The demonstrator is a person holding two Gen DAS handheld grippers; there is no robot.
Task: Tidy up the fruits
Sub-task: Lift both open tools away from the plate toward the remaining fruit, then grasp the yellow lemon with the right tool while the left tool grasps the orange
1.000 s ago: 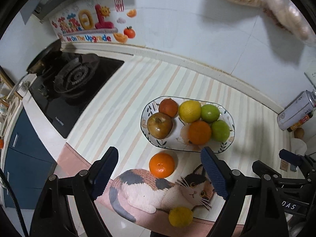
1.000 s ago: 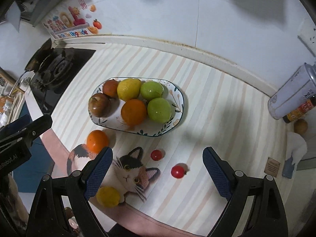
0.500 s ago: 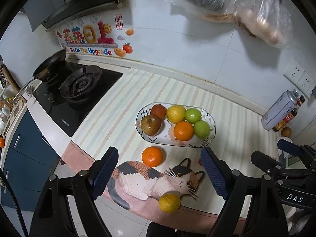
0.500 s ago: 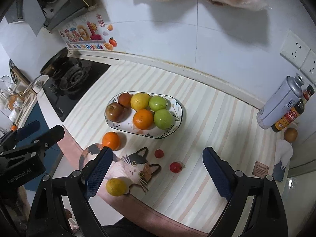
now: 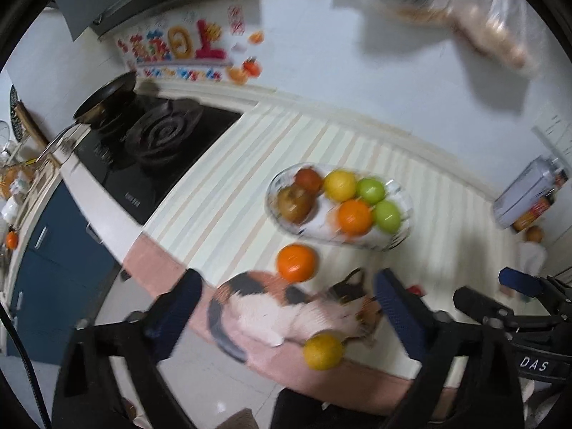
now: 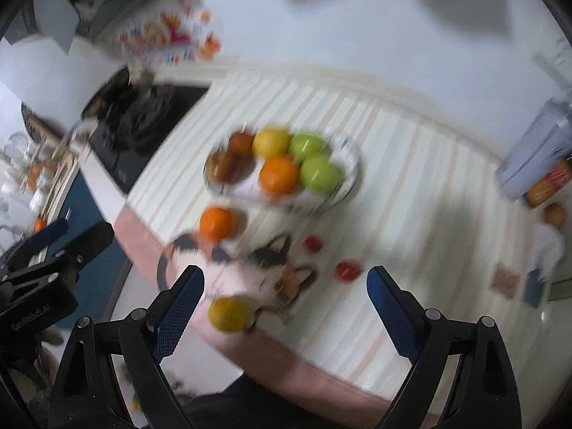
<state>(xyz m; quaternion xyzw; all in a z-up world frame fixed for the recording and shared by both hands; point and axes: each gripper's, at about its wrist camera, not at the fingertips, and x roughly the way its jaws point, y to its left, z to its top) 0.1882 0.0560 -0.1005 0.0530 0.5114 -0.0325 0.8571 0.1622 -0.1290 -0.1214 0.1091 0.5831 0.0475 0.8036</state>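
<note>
the oval fruit plate (image 5: 400, 239) sits on the striped counter, its long axis running left to right. left gripper (image 5: 286, 307) and right gripper (image 6: 284, 291) hang wide apart, empty, above the cat mat (image 5: 268, 311).

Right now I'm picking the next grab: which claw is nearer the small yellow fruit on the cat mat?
Left claw: the yellow fruit sits between its fingers. Right claw is rightward.

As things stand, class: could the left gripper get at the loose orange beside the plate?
Probably yes: the left gripper is open and empty, and the orange lies uncovered just ahead, apart from the plate.
</note>
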